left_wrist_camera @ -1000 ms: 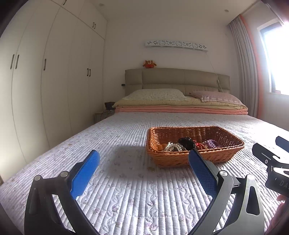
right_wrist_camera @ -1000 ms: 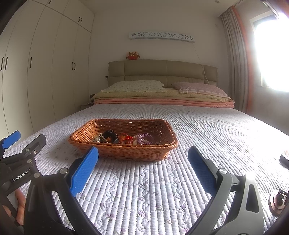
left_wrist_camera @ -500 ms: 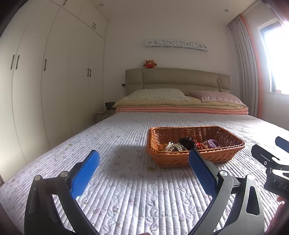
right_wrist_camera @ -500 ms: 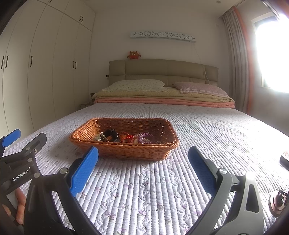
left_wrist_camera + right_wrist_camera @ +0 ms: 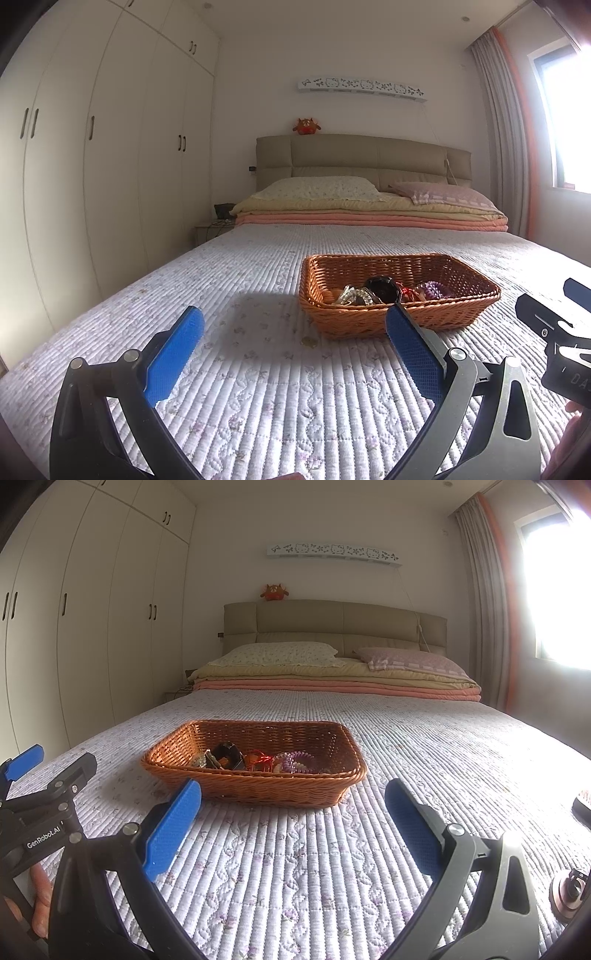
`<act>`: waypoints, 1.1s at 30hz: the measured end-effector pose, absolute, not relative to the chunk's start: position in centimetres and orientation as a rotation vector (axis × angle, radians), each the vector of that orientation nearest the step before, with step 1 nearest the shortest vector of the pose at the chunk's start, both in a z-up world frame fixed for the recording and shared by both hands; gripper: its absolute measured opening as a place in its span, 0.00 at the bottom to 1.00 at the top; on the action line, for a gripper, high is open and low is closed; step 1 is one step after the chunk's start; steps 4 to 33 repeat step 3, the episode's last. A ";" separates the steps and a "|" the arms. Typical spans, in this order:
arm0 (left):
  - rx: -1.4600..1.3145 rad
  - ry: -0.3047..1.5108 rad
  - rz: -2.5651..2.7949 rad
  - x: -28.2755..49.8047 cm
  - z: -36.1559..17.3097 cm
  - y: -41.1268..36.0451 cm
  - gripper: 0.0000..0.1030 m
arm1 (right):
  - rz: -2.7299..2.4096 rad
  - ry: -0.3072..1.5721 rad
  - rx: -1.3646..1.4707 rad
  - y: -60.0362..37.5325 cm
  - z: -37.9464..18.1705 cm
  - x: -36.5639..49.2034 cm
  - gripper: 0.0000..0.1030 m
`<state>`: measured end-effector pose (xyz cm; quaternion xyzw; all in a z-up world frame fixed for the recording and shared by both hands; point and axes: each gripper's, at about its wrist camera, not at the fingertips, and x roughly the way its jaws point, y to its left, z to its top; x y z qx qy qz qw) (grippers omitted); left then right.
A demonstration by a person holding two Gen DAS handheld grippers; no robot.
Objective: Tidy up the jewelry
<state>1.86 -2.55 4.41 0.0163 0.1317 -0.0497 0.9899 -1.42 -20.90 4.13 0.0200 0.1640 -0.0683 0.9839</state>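
Left wrist view: left hand-held gripper (image 5: 291, 325) spread wide, empty, just short of wicker basket (image 5: 373, 323) holding jewelry (image 5: 384, 291) on bed (image 5: 258, 387). Right wrist view: right hand-held gripper (image 5: 291, 805) likewise wide open, empty, near basket.

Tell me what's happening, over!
Left gripper open, empty. Right gripper open, empty. Jewelry piled in wicker basket on bed. Nothing between grippers and basket.
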 end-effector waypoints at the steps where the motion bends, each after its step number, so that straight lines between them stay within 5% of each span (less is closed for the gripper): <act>1: 0.033 0.264 -0.100 1.8 4.4 -2.5 0.93 | -0.137 0.330 0.040 -20.9 4.1 -1.4 0.93; 33: 0.032 0.265 -0.101 1.9 4.4 -2.5 0.93 | -0.137 0.330 0.040 -20.9 4.1 -1.4 0.93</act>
